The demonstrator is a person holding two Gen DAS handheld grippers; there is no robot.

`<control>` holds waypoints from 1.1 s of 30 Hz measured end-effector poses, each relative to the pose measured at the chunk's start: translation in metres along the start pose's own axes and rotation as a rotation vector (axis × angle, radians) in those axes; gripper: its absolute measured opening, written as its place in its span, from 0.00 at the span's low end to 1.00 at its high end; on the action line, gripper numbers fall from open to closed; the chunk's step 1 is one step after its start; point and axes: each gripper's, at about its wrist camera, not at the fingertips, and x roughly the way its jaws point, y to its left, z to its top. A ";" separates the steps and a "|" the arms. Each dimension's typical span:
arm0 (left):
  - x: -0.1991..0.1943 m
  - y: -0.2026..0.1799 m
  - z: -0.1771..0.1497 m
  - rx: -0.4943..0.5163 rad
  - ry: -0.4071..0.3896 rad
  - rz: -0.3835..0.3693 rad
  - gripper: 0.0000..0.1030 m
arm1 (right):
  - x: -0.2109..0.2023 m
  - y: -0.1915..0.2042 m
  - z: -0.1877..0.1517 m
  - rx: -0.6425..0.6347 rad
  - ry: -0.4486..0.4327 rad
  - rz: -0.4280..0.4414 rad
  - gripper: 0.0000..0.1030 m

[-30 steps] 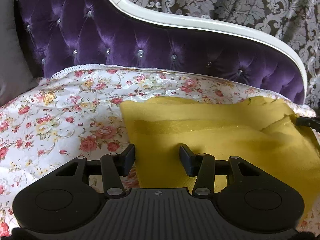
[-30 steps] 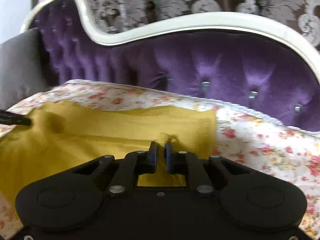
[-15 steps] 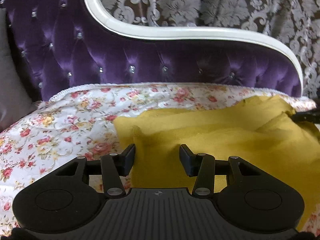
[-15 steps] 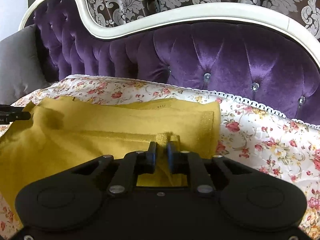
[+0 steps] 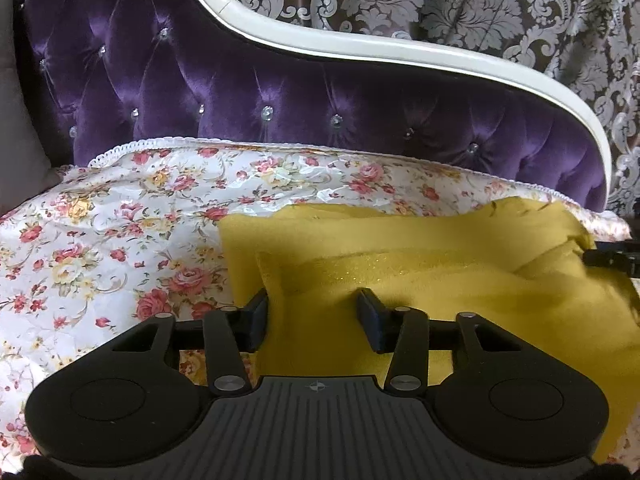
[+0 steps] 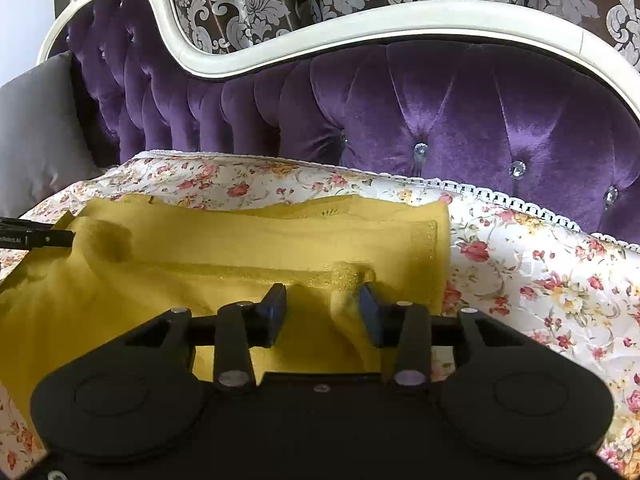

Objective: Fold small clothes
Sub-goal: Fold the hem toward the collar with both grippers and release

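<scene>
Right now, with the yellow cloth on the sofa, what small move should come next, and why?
Probably draw the right gripper back. Its jaws are opening and no longer pinch the yellow cloth, which lies folded on the floral cover.

Small white lettering on the black finger point(image 6: 36, 239) poking in at the left edge of the right wrist view, reading roughly "RoboLAI", first letters cut off. Nothing else legible anywhere in either view.
</scene>
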 end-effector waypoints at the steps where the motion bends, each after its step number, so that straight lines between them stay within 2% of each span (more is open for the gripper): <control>1: -0.001 0.000 0.000 -0.003 -0.007 -0.001 0.24 | 0.000 -0.001 0.000 0.004 0.001 -0.002 0.49; 2: -0.003 0.001 0.000 -0.008 -0.023 0.001 0.09 | 0.000 -0.001 0.000 0.012 0.001 -0.005 0.38; 3: -0.005 0.003 0.000 -0.021 -0.037 -0.005 0.07 | 0.000 -0.003 0.000 0.022 0.001 -0.013 0.26; 4: -0.006 0.003 0.000 -0.031 -0.041 -0.008 0.07 | 0.000 -0.004 0.000 0.029 0.003 -0.025 0.10; 7: -0.018 -0.001 -0.001 -0.010 -0.074 0.009 0.07 | -0.011 -0.003 0.000 0.039 -0.021 -0.037 0.09; 9: -0.037 -0.004 0.002 -0.004 -0.126 0.016 0.07 | -0.028 0.001 0.005 0.022 -0.076 -0.032 0.09; 12: -0.058 -0.006 0.018 0.011 -0.199 0.003 0.07 | -0.055 0.001 0.022 0.021 -0.173 -0.035 0.09; 15: -0.058 -0.008 0.037 0.038 -0.233 0.018 0.07 | -0.057 -0.009 0.046 0.036 -0.215 -0.057 0.09; 17: -0.043 -0.007 0.047 0.042 -0.211 0.030 0.07 | -0.043 -0.017 0.055 0.040 -0.198 -0.084 0.09; 20: -0.009 0.001 0.053 0.022 -0.129 0.048 0.08 | -0.007 -0.032 0.056 0.086 -0.120 -0.108 0.09; 24: 0.036 0.013 0.040 0.008 -0.005 0.079 0.12 | 0.034 -0.040 0.040 0.087 -0.021 -0.154 0.12; 25: 0.043 0.016 0.036 0.011 0.024 0.084 0.15 | 0.040 -0.041 0.036 0.087 -0.008 -0.163 0.15; 27: 0.045 0.022 0.031 0.002 0.013 0.117 0.30 | 0.043 -0.043 0.030 0.098 -0.019 -0.165 0.16; 28: 0.043 0.026 0.030 -0.003 0.014 0.131 0.41 | 0.042 -0.044 0.029 0.105 -0.024 -0.171 0.18; 29: 0.043 0.030 0.031 -0.009 0.021 0.151 0.54 | 0.041 -0.045 0.029 0.107 -0.024 -0.178 0.28; 30: 0.040 0.033 0.033 -0.015 0.024 0.165 0.58 | 0.039 -0.045 0.030 0.105 -0.023 -0.196 0.36; 31: 0.038 0.036 0.036 -0.021 0.026 0.173 0.60 | 0.037 -0.046 0.031 0.101 -0.023 -0.219 0.49; 32: 0.033 0.039 0.038 -0.030 0.032 0.184 0.60 | 0.033 -0.047 0.032 0.101 -0.025 -0.237 0.53; 33: 0.028 0.040 0.040 -0.036 0.035 0.191 0.61 | 0.027 -0.048 0.032 0.108 -0.033 -0.250 0.53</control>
